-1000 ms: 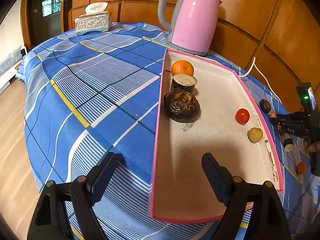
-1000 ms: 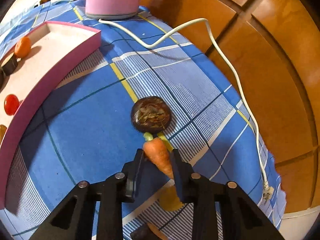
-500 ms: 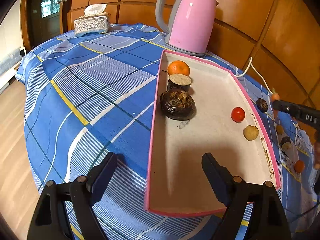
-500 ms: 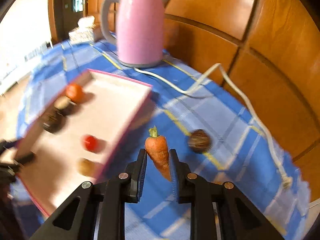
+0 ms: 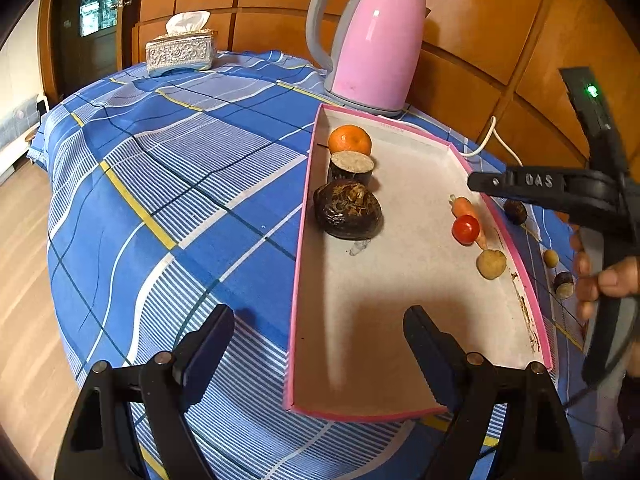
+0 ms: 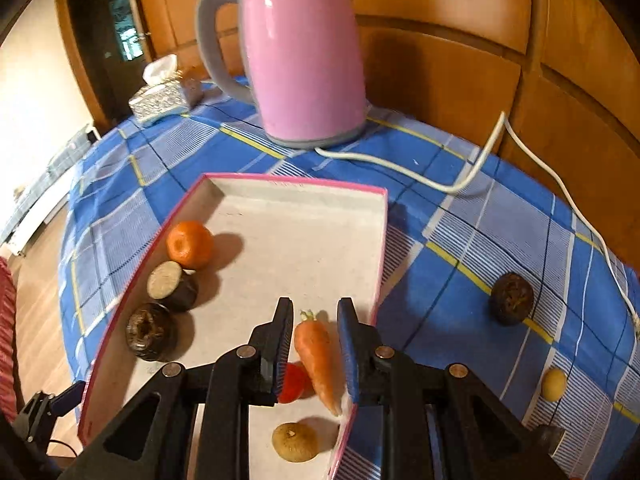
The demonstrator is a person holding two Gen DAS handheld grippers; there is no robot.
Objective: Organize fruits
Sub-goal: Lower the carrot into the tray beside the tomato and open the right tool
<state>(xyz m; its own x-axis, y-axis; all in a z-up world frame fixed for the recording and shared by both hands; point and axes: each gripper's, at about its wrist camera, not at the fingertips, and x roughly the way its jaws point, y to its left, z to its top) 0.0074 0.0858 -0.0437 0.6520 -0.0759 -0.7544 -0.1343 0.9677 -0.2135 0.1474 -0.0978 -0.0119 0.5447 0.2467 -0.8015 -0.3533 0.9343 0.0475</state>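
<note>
Wood panelling backs your table, which wears a blue plaid cloth [image 5: 168, 184]; the pink-rimmed tray [image 5: 400, 280] on it is the landmark for everything else. Behind the tray's far end stands a pink kettle [image 5: 372, 48], its white cord [image 6: 460, 184] trailing off over the cloth, and a tissue box [image 5: 179, 51] sits well beyond the tray's far left corner.

Along the tray's left wall you have an orange [image 5: 349, 140], a cut dark piece [image 5: 351, 166] touching it, then a dark wrinkled fruit [image 5: 347, 210]. By the right wall lie a tomato [image 5: 465, 229] and a small tan fruit [image 5: 491, 264].

Your right gripper [image 6: 314, 350] hangs over the tray near its right wall, jaws parted, pads either side of the carrot [image 6: 316, 354]; a gap shows on both sides. The carrot lies beside the tomato, leafy end toward the kettle.

Your left gripper [image 5: 320, 344] hovers at the tray's near end, jaws wide apart and holding nothing.

Outside the tray's right wall, a dark round fruit [image 6: 512, 298] and a small yellow fruit [image 6: 554, 385] rest on the cloth.
</note>
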